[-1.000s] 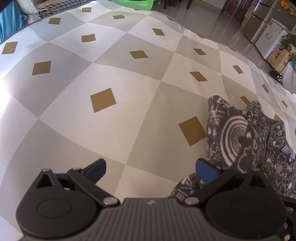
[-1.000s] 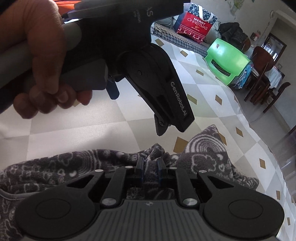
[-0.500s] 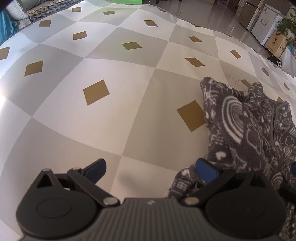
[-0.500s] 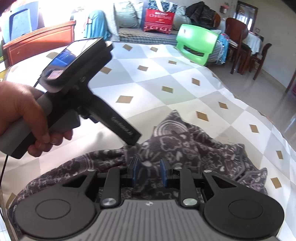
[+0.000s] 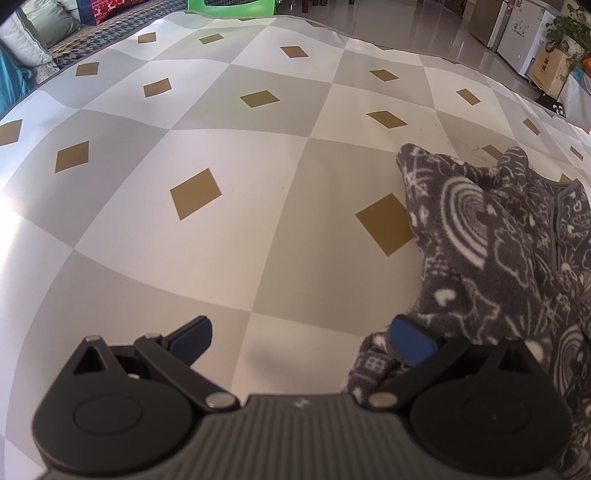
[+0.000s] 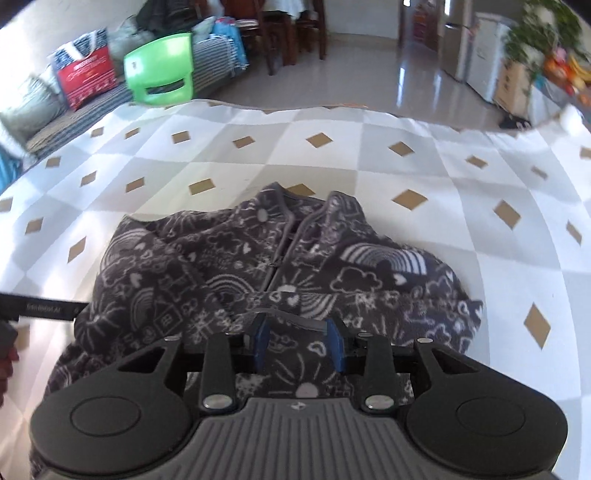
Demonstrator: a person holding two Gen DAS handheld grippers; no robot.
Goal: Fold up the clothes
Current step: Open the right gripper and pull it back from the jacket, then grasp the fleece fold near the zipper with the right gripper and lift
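A dark grey fleece jacket with white doodle prints lies bunched on the checked mat, zip and collar facing up. My right gripper hovers over its near edge. Its jaws are opening, and the fleece lies loosely between the blue pads without being pinched. In the left wrist view the jacket fills the right side. My left gripper stands wide open over the mat at the jacket's left edge, with its right pad against the fleece. That gripper's black finger pokes in at the left of the right wrist view.
The grey-and-white mat with tan diamonds spreads out to the left of and beyond the jacket. A green plastic chair, a sofa with bags, dark wooden chairs and a fridge stand past the mat's far edge.
My right gripper has swung across and rolled level, carrying the fleece with it, and its jaws have widened around the fabric. The left gripper has stayed open in about the same place.
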